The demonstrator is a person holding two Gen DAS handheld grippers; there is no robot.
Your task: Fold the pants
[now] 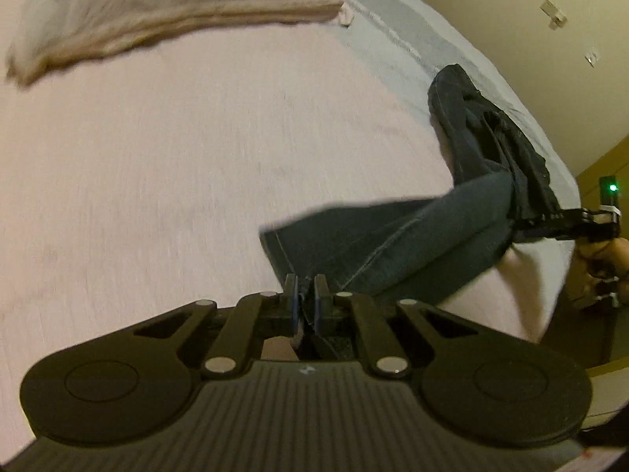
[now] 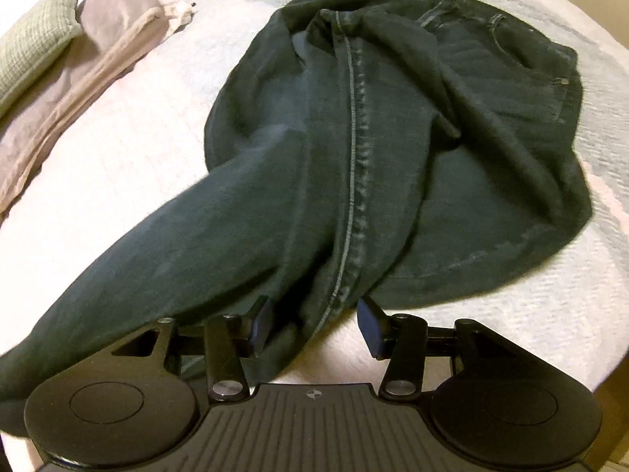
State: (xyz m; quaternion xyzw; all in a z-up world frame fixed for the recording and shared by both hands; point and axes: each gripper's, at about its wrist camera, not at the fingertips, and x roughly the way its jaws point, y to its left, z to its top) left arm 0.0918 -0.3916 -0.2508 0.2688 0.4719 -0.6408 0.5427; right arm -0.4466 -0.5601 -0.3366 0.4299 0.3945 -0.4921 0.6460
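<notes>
The dark jeans (image 2: 393,126) sprawl rumpled across the pale bed (image 1: 177,181), likely heavy, limp denim best held by hems and seams, with the left gripper (image 1: 306,299) clenched on one leg's hem and the right gripper (image 2: 314,322) half-open around bunched cloth, not visibly pinching.

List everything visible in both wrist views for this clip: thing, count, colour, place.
Jeans: one, dark blue, bunched on the bed, one leg lifted.
Bedspread: one, pale pink-white, under everything.
Blanket: one, beige-grey, folded at the bed's far side.
Cushion: one, green, beside the blanket.
Wall: cream, with two small fixtures, beyond the bed.
Left claw: shut on the jeans' hem.
Right claw: partly open around a bunched leg, grip unclear.
Hand: one, holding the right claw.
</notes>
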